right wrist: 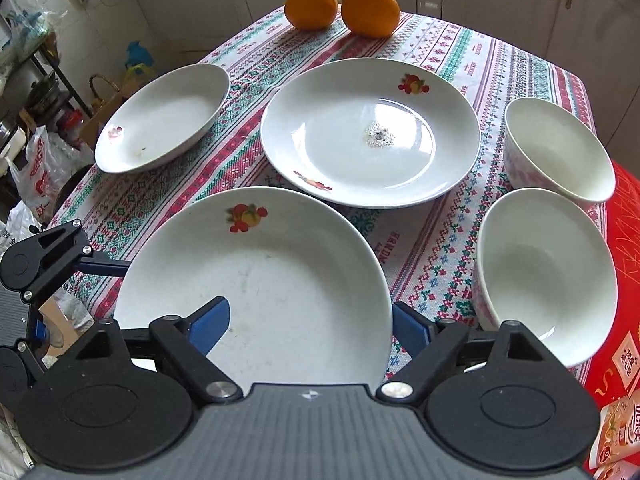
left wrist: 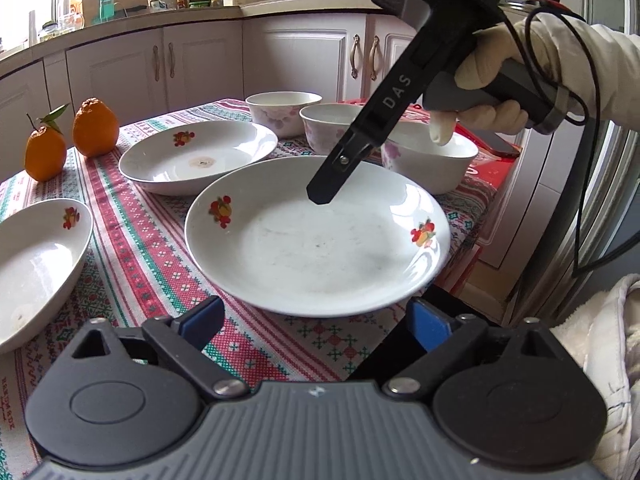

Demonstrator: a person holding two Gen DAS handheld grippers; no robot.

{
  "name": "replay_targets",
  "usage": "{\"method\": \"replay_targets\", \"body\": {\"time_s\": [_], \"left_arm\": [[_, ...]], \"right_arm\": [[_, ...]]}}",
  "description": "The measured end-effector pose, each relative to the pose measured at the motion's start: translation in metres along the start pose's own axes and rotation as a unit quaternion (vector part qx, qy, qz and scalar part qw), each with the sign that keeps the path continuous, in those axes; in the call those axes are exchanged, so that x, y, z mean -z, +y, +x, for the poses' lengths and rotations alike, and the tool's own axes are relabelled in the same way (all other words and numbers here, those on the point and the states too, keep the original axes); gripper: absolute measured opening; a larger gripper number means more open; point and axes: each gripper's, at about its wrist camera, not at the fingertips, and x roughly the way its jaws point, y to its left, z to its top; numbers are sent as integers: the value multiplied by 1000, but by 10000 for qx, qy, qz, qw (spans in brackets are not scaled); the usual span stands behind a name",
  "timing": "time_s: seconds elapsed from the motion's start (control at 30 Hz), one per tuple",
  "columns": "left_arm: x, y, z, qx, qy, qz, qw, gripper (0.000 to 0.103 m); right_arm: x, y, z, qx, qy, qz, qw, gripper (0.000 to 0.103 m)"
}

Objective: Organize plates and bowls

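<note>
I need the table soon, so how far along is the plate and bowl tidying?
Nothing looks stacked yet: three plates and three bowls sit separately on the tablecloth. In hand: the left gripper and right gripper straddle opposite rims of the nearest plate, jaws open. All the stacking remains.

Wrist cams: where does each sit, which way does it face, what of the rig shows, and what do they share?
Left wrist: on the left gripper, looking across the near plate toward the kitchen cabinets; the right gripper and a gloved hand show.
Right wrist: on the right gripper, angled down over the same near plate toward the two oranges; the left gripper shows at the left edge.
Shared: near plate, stained plate, oranges, bowls.
</note>
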Motion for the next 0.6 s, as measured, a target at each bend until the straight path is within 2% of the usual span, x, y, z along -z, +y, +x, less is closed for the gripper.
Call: {"method": "replay_targets", "body": {"time_s": [0.1, 0.23, 0.6], "left_arm": [[0, 0, 1, 62, -1, 3, 10000, 91], [-1, 1, 3, 117, -10, -31, 9999, 89], [0, 5, -5, 105, 72, -94, 9999, 90]], "right_arm": [[-3, -1, 3, -31, 87, -21, 10000, 89], [-6, -7, 10, -86, 214, 79, 9997, 83], [-9, -9, 10, -318, 154, 242, 9991, 83]]}}
